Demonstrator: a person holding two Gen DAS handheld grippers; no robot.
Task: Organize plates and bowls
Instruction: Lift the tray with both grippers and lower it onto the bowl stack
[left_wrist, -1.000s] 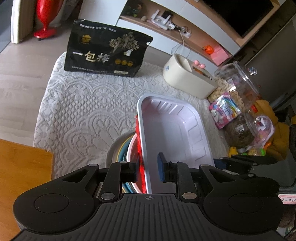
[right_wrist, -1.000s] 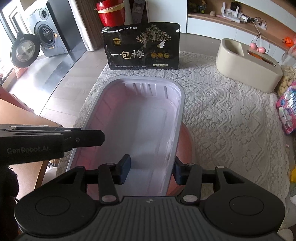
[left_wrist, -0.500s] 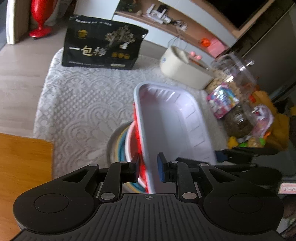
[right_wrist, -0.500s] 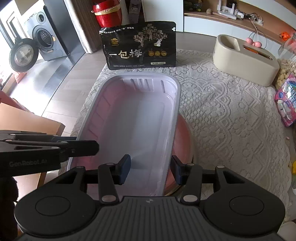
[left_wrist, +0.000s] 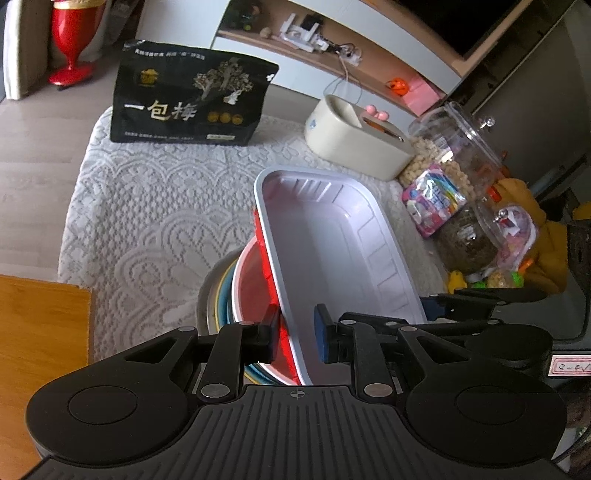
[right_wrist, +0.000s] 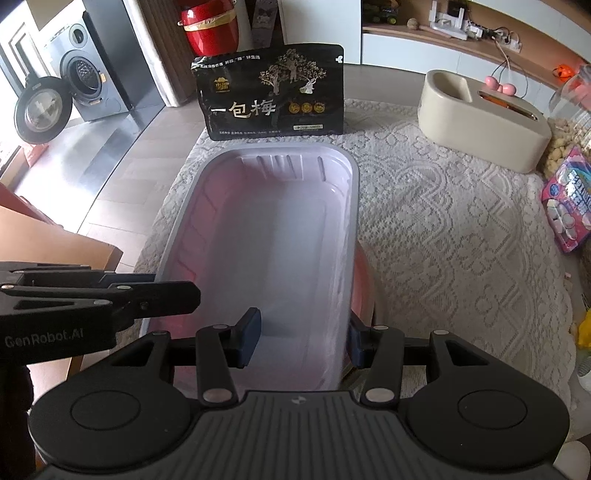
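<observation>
A white rectangular tray (left_wrist: 332, 251) with a red outside hangs tilted over a stack of round bowls (left_wrist: 251, 288); the top bowl is pink. My left gripper (left_wrist: 295, 334) is shut on the tray's left wall near its close end. In the right wrist view the same tray (right_wrist: 277, 229) fills the middle and hides most of the bowls (right_wrist: 364, 280). My right gripper (right_wrist: 303, 338) straddles the tray's right wall. Its outer finger lies against the outside, while its inner finger (right_wrist: 249, 338) stands apart inside the tray.
A lace cloth (left_wrist: 147, 221) covers the table. At the back stand a black snack bag (left_wrist: 192, 96) and a cream box (left_wrist: 354, 140). Clear jars (left_wrist: 454, 147) and a pink packet (left_wrist: 432, 199) crowd the right side. A wooden tabletop (left_wrist: 40, 325) lies at the left.
The left gripper rocked slightly with the tray and came back. The tray stays over the bowls in the same grip. The right gripper has kept still.
</observation>
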